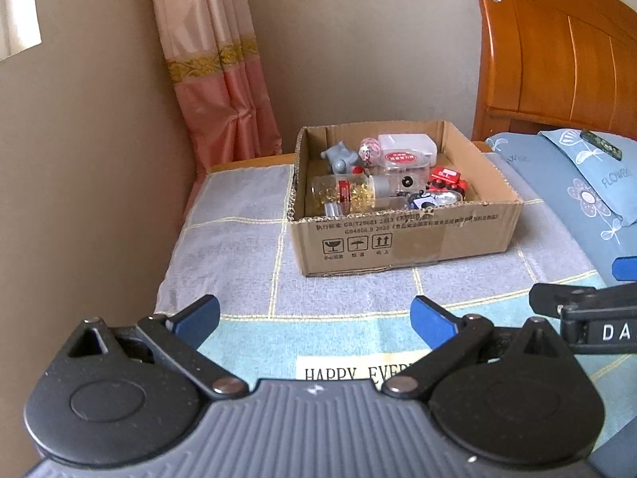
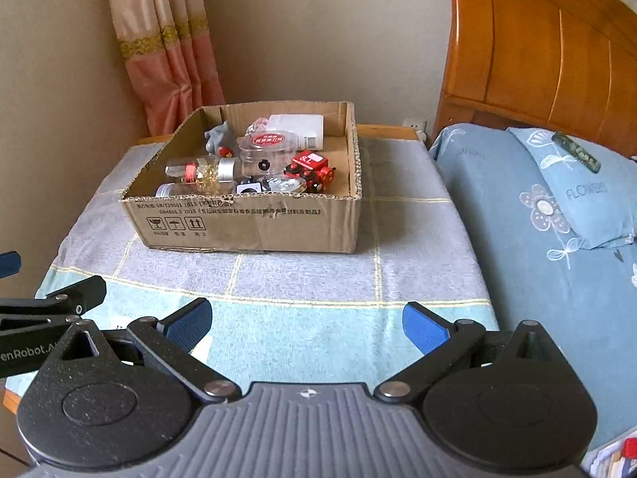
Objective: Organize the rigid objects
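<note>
**Both grippers spread and empty, box of objects ahead**

I find my left gripper (image 1: 314, 318) spread wide, blue pads (image 1: 432, 320) apart, nothing between them. It hovers over a checked cloth (image 1: 247, 247) covering a small table. My right gripper (image 2: 306, 320) is likewise released and empty, just beside the left one; each shows at the edge of the other's view.

Straight ahead of both grippers, well apart from the fingers, a cardboard box (image 2: 254, 223) sits on the cloth. Inside I note a clear jar with gold contents (image 1: 342, 195) lying on its side at the near left, a grey figure (image 1: 340, 157) behind it, a clear round container with a red label (image 1: 402, 161) mid-box, and a red toy vehicle (image 2: 310, 169) at the near right.

Beyond my right gripper's right side lies a blue pillow (image 2: 557, 183) against a wooden headboard (image 2: 549, 55). A pink curtain (image 1: 223, 79) hangs beyond the box, to the left.
</note>
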Demonstrator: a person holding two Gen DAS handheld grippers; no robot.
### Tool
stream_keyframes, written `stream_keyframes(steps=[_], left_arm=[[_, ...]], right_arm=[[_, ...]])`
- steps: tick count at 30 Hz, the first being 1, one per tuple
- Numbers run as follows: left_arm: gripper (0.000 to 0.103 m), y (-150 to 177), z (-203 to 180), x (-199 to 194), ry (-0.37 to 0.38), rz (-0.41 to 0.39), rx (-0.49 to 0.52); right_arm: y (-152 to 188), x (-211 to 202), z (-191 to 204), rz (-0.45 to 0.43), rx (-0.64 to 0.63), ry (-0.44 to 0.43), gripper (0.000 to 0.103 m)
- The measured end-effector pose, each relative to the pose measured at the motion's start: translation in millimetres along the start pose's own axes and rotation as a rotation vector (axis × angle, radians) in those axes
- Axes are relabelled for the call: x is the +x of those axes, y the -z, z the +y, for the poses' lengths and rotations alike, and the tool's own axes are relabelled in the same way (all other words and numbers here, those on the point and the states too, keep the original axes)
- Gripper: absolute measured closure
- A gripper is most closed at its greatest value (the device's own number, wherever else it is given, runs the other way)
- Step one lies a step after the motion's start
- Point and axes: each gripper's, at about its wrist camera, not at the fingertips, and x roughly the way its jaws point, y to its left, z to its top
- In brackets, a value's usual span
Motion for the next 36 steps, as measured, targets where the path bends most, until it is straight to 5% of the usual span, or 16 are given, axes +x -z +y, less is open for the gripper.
stream_keyframes(steps=[10,36], left_arm=[[0.002,-8.5,3.2,-22.5,-0.059,-0.045,-0.029],[0.002,-4.6,-2.1,-21.6,-0.062,-0.03,-0.033]], right_arm=[[-1.4,-23.8,0.8,-0.077,0.008,-0.005,0.0],[-1.8,-17.8,5.2,-0.071,0.017,0.002,0.0]])
